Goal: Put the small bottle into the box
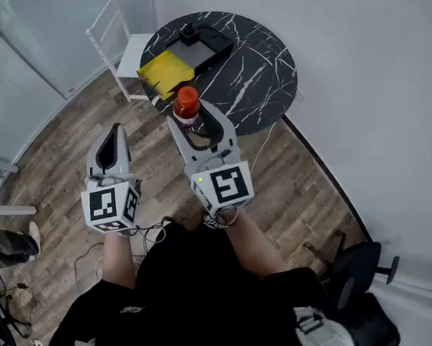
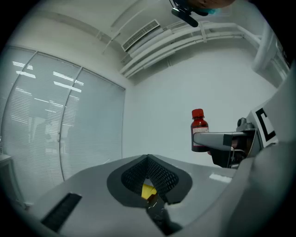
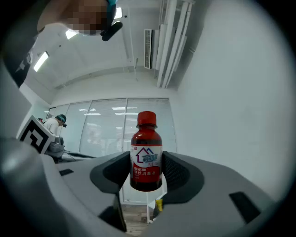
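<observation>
The small bottle point(image 3: 146, 157) is dark red with a red cap and a white label. It stands upright between the pads of my right gripper point(image 3: 146, 172), which is shut on its body. In the head view the bottle point(image 1: 186, 105) is held in the air by the right gripper point(image 1: 193, 123), just short of the round black marble table point(image 1: 256, 80). The yellow box point(image 1: 165, 72) lies open on the table's near left side. My left gripper point(image 1: 114, 131) hangs to the left with its jaws together and nothing in them. In the left gripper view the bottle point(image 2: 199, 129) shows at the right.
A dark grey flat tray point(image 1: 201, 45) with a black object on it lies behind the box. A white chair point(image 1: 120, 46) stands left of the table. A white wall runs along the right, and a black office chair point(image 1: 356, 269) sits at the lower right on the wooden floor.
</observation>
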Available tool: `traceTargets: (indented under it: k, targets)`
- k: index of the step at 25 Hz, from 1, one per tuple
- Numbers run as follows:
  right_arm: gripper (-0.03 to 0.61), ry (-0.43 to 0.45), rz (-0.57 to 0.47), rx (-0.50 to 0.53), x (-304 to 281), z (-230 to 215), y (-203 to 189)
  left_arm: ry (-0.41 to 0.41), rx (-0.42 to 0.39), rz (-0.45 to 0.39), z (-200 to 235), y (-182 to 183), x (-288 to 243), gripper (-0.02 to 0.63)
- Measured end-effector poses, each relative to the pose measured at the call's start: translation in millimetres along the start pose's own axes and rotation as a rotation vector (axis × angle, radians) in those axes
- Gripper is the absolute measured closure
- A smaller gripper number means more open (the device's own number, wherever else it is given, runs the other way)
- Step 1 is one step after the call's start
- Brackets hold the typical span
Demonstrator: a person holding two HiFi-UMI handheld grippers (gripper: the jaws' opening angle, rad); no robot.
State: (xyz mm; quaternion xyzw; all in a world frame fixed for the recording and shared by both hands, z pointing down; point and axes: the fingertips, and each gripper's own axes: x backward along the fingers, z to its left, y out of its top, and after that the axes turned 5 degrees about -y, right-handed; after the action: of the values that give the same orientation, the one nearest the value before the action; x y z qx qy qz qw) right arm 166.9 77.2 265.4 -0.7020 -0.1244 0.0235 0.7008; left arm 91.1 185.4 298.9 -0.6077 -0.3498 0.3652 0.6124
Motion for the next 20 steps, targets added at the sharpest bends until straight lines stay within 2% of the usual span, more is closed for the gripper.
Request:
traceTargets:
  k: [4,7,15,20]
  targets:
    - [0.371,0.037,-0.02,0.016,-6.6,9.8,0.3,0.004,-0.002,0.005,7.2,-5.3,0.3,0.614]
    - [0.371,0.028,-0.004,0.065,-10.1,16.7,-7.4,0.001,0.007,0.021,15.8,-13.4,4.0,0.614]
    - [0.371,0.029,0.025,0.025,-27.8,44.8,-26.4,0.025,0.019,0.041,60.6,-25.9,29.0,0.615]
    - [0.371,0.028,0.015,0.043,-39.9,69.7,-26.6,0.033,0.012,0.05,94.9,-27.8,45.0,0.615]
